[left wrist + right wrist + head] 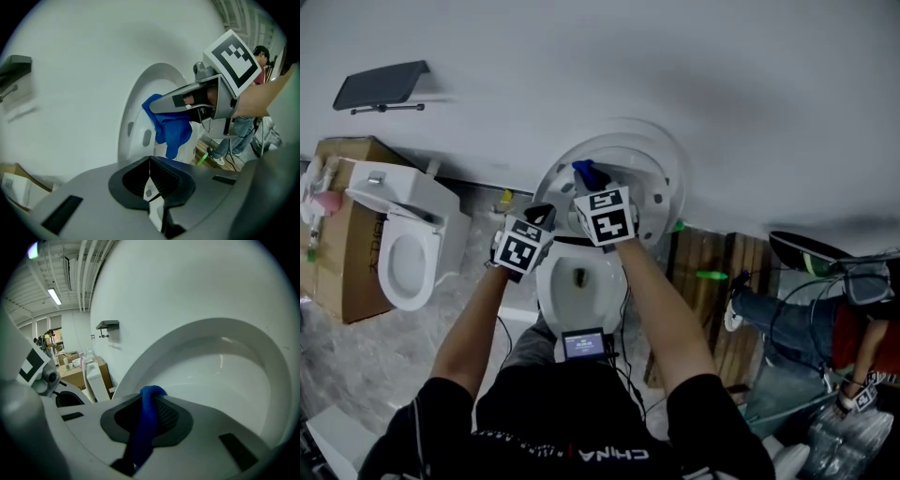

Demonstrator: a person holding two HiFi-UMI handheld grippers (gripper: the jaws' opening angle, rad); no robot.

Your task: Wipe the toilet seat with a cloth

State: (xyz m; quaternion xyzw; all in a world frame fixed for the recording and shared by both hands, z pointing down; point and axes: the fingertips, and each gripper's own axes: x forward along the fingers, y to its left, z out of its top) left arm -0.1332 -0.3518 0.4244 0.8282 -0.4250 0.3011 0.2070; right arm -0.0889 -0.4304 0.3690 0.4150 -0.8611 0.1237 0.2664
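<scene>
- While the right gripper (pixel 147 414) pinches a blue cloth (pixel 171 130), its jaws are pressed tight on the fabric. A fold bulges over the tips and the rest hangs below them.
- The cloth is up at the upper left edge of the raised seat (pixel 661 178). No view shows whether it touches the seat.
- The left gripper (pixel 150 183) has its jaws pressed together with nothing between them. It sits just beside the right one, lower and to its left, and points toward the seat.
- The seat stands upright against the white wall (pixel 722 84), its underside with small bumpers facing the person.
- The bowl (pixel 581 281) lies open beneath both grippers.
- A second toilet (pixel 405 253) stands along the wall at the left, beside a cardboard box (pixel 342 234).
- A dark shelf (pixel 382 86) is fixed high on the wall at the left.
- Wooden boards (pixel 698 328) lie on the floor right of the bowl. Another person (pixel 825 319) is near the right edge of the head view.
- A small screen (pixel 584 345) sits at the person's chest.
</scene>
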